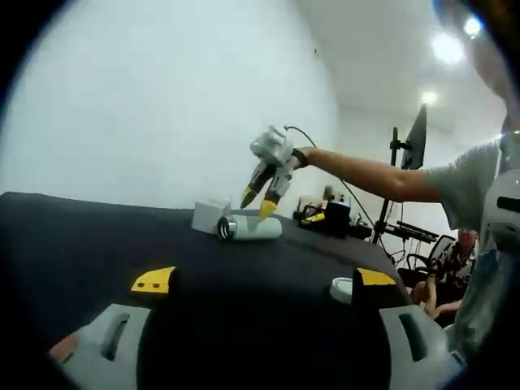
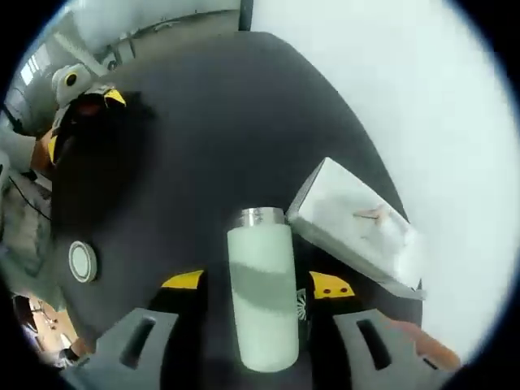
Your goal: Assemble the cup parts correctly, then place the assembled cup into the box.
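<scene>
A pale green cup body [image 1: 252,228] lies on its side on the black table, its steel threaded mouth [image 2: 260,217] pointing away from my right gripper. In the right gripper view the cup body [image 2: 262,301] shows between the open jaws of my right gripper [image 2: 256,283]. From the left gripper view, the right gripper [image 1: 258,203] hangs just above the cup body without touching it. The round white lid [image 1: 342,288] lies flat near the right jaw of my left gripper [image 1: 265,280], which is open and holds nothing. A white box [image 2: 353,223] stands beside the cup's mouth.
The black table [image 1: 89,236] spreads wide between the two grippers. My left gripper [image 2: 81,122] shows at the far side, with the lid [image 2: 81,261] nearby. A person's arm [image 1: 374,175] reaches in from the right. Stands and gear [image 1: 410,146] sit behind the table.
</scene>
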